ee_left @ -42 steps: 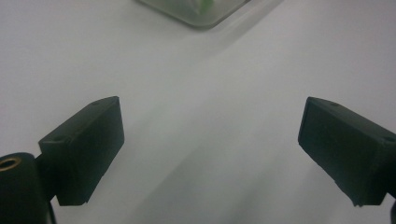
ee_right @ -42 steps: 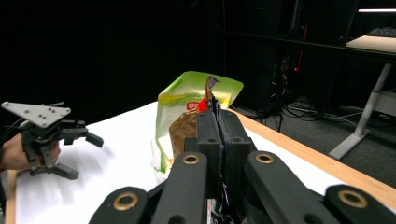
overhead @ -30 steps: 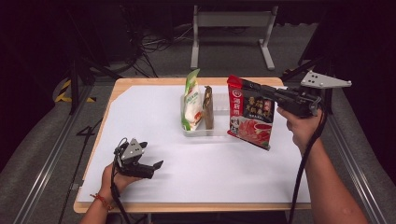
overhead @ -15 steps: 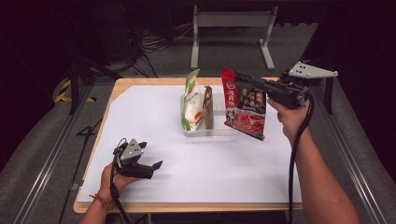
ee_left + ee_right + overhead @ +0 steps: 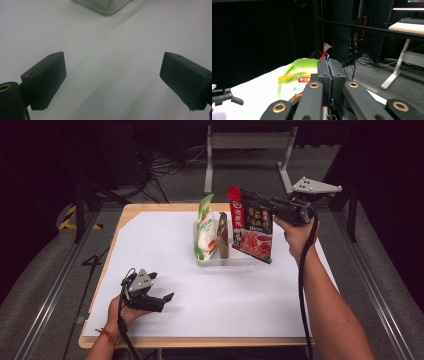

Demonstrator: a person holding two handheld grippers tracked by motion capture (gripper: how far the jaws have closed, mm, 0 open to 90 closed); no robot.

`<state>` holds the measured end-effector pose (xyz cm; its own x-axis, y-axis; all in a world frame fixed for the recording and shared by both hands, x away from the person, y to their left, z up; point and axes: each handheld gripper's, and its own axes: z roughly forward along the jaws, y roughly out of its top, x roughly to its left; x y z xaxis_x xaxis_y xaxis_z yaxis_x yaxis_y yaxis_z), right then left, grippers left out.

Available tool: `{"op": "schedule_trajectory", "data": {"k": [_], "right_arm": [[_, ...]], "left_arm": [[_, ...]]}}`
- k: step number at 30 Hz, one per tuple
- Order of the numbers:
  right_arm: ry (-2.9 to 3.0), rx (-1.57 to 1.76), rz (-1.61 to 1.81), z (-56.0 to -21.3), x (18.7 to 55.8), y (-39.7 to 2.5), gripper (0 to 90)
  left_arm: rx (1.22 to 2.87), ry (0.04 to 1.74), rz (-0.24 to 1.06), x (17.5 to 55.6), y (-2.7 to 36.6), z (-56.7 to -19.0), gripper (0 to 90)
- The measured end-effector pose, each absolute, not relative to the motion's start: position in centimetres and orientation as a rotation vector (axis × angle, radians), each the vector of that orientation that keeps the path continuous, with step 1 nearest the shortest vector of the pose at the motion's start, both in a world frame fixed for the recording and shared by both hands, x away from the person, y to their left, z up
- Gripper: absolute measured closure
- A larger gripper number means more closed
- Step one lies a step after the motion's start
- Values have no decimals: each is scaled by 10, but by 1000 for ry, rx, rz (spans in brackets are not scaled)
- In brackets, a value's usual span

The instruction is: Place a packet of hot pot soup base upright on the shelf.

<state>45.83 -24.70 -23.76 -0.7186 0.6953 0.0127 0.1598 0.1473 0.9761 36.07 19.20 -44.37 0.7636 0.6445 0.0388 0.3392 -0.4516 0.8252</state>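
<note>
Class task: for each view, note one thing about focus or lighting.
High view: white table bright, surroundings dark. Left gripper view: the tray corner is blurred, soft shadows on the sheet. Right gripper view: the tongs are close and soft, the background black.

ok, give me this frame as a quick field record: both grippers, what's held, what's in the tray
right gripper: shut on the top edge of the red pouch, held above the table
red pouch: hanging upright, lower edge at the clear tray's right end
clear tray: on the white sheet, holds the green pouch and the brown packet
green pouch: upright, left end of tray
brown packet: upright, beside the green pouch
left gripper: open, empty, near the table's front left
white sheet: covers the tabletop
</note>
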Motion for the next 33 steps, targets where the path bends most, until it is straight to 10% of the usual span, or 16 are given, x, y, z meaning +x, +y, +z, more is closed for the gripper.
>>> {"op": "schedule_trajectory", "data": {"k": [33], "right_arm": [[1839, 958, 1596, -289, 500, -231, 887]], "left_arm": [[2088, 728, 430, 360, 192, -445, 75]]}}
